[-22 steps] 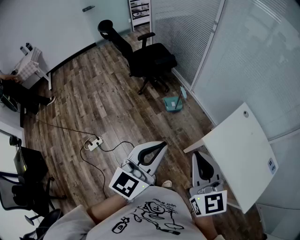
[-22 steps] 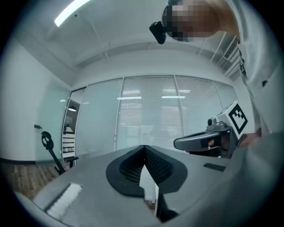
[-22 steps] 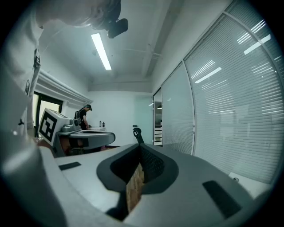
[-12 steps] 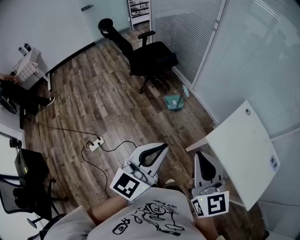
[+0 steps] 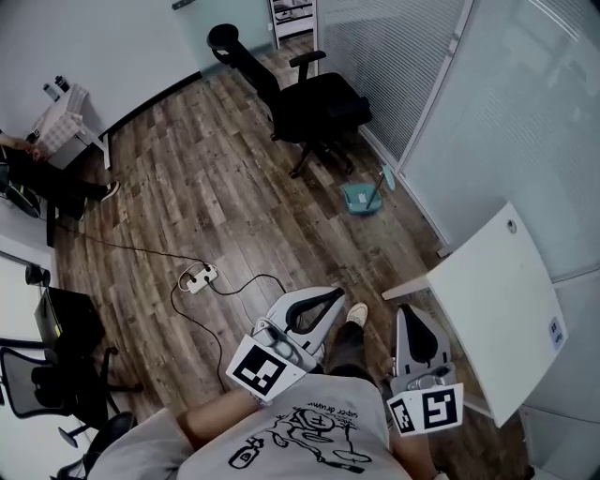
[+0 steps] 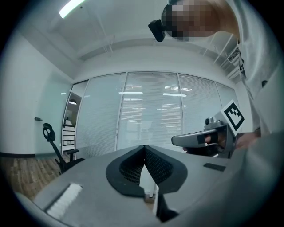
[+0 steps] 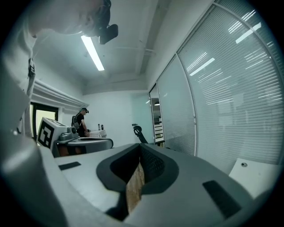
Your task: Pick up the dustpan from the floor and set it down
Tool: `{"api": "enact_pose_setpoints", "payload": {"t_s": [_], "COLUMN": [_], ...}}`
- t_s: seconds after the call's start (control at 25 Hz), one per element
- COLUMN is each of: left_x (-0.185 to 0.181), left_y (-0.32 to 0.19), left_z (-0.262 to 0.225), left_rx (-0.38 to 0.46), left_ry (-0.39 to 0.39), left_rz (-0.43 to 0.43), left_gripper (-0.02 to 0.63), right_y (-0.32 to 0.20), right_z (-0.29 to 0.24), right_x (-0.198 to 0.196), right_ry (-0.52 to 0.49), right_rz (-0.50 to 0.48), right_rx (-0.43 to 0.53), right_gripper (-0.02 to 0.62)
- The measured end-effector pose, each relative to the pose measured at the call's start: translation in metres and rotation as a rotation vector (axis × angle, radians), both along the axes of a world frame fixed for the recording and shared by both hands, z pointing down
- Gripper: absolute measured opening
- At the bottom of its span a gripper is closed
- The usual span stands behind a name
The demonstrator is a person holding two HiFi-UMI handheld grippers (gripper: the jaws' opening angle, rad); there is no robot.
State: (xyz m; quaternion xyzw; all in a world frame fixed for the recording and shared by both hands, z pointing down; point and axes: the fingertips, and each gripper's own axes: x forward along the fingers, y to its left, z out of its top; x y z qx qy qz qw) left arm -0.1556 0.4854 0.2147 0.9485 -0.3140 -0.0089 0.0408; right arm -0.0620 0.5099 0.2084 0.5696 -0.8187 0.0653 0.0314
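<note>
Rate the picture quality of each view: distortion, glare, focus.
Head view: evenly lit, with a wide-angle bend in the glass wall; the dustpan is small but sharp. Left gripper view: a fisheye circle with black corners, and the ceiling light is blown out. Right gripper view: the same fisheye, with light strips mirrored as glare on the blinds.

The left gripper [image 5: 330,297] and right gripper [image 5: 413,316] point roughly level, jaws together, empty.
</note>
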Motion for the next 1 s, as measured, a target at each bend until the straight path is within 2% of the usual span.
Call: {"api": "enact_pose_setpoints", "payload": {"t_s": [0.32,1.0], "left_x": [0.025,0.159], "left_y": [-0.054,-0.179], "left_z": [-0.002,-0.020], "left_rx": [0.008,0.035], "left_ry": [-0.016,-0.036], "left_rz": [-0.018,-0.037], "left_gripper": [-0.006,-0.006], "right_y": [-0.053,-0.179], "right_z": [-0.001,-0.010], "right_x": [0.025,0.157], "right_ry": [-0.001,0.016], "right_rz": [-0.010,-0.040], "right_rx": [0.013,0.033], "right_gripper": [0.003,0.003]}}
